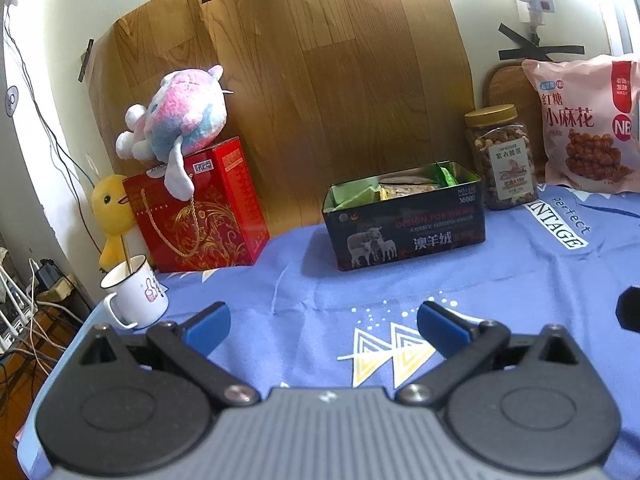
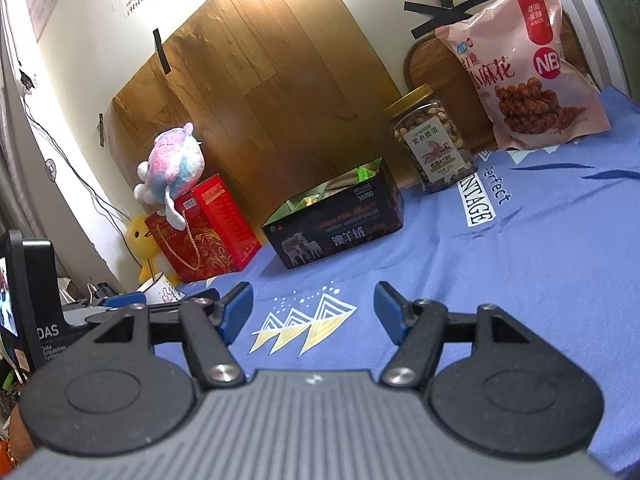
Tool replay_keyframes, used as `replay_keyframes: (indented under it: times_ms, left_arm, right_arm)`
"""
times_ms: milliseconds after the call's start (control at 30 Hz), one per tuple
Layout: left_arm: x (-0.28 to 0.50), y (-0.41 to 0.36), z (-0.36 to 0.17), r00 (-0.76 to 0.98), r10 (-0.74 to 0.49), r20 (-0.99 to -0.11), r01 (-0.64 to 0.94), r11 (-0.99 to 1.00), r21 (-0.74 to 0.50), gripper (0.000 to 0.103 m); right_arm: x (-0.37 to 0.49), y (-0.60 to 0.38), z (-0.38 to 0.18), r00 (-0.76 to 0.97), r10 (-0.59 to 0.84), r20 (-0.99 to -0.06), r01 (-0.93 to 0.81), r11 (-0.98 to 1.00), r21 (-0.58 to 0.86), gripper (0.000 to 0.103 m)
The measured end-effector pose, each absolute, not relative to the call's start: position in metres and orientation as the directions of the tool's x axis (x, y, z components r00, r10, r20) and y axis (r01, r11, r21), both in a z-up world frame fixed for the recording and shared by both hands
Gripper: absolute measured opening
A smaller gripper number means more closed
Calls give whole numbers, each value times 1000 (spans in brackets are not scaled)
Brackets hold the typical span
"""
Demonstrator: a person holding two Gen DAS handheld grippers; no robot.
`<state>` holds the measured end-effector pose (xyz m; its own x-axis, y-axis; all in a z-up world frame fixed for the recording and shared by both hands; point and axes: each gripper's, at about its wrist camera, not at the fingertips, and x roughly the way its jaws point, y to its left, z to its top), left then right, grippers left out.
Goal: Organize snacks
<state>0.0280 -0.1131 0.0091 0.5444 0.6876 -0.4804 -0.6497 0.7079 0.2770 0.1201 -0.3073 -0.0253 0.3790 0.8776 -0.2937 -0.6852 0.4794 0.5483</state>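
The open black tin [image 1: 404, 226], printed with sheep, stands on the blue cloth [image 1: 312, 280] toward the back of the table, with green and yellow snack packets [image 1: 400, 190] lying inside it. Just to its right, apart from it, a clear jar of nuts [image 1: 502, 158] with a gold lid stands upright. Further right a pink bag of twisted dough snacks [image 1: 584, 124] leans against the wall, in front of a wooden board. To the tin's left stands a red gift box [image 1: 204, 212] with a pastel plush toy [image 1: 176, 116] on top. A yellow duck toy [image 1: 110, 216] sits beside the box, and a white enamel mug [image 1: 134, 296] stands nearer the table's edge.

The left gripper [image 1: 323, 326] hovers over the bare cloth well in front of the tin, its blue fingers [image 1: 208, 322] spread and empty. The right gripper [image 2: 314, 312] likewise hangs above the cloth, fingers [image 2: 236, 312] released, nothing between them.
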Motion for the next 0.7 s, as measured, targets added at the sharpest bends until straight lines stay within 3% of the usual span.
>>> replay_keyframes:
  times_ms: [700]
  left_arm:
    - [28,-116,3,543,688,-481,-639,710,295,103]
  right_arm:
    - [120,-311,-33,368,877,-309,-657,481,581,70]
